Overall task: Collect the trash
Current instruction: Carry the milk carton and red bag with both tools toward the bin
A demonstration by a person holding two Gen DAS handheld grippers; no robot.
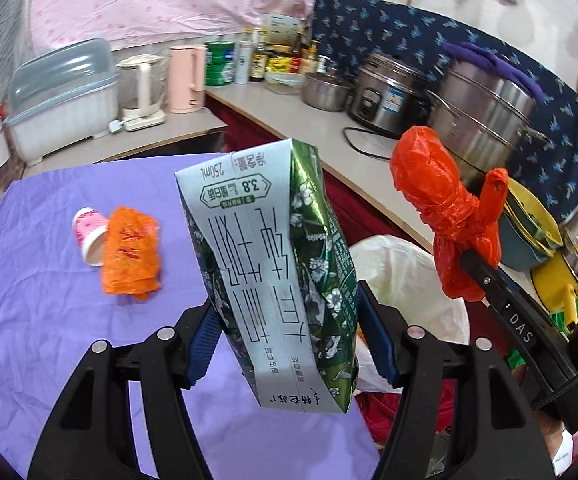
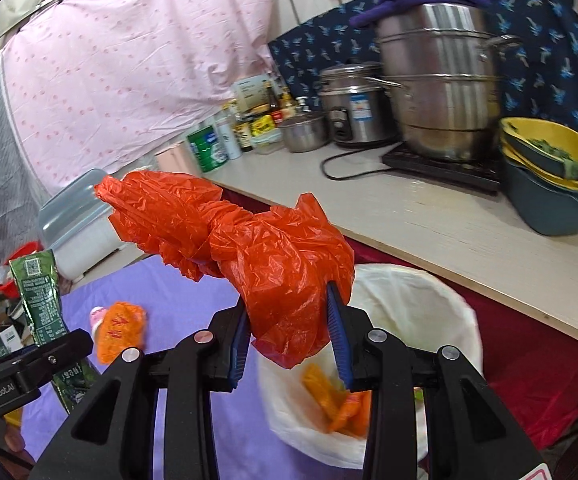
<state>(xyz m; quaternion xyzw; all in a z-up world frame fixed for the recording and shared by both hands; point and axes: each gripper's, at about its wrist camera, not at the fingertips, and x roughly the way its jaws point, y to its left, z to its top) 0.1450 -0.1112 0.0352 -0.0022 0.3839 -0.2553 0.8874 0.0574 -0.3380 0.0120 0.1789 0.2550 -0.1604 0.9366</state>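
My left gripper (image 1: 289, 344) is shut on a green and white milk carton (image 1: 277, 264), held above the purple table (image 1: 49, 320). The carton also shows in the right wrist view (image 2: 41, 300). My right gripper (image 2: 289, 340) is shut on a knotted red plastic bag (image 2: 249, 240), held above the white-lined trash bin (image 2: 409, 300). The red bag also shows in the left wrist view (image 1: 445, 208). An orange wrapper (image 1: 131, 256) and a small pink cup (image 1: 89, 236) lie on the table. Orange trash (image 2: 337, 404) lies inside the bin.
A counter (image 2: 429, 216) runs behind the bin with steel pots (image 2: 441, 80), a rice cooker (image 2: 353, 104), bottles and stacked yellow and blue bowls (image 2: 549, 172). A dish box (image 1: 61, 100), kettle (image 1: 141, 88) and pink jug (image 1: 187, 78) stand beyond the table.
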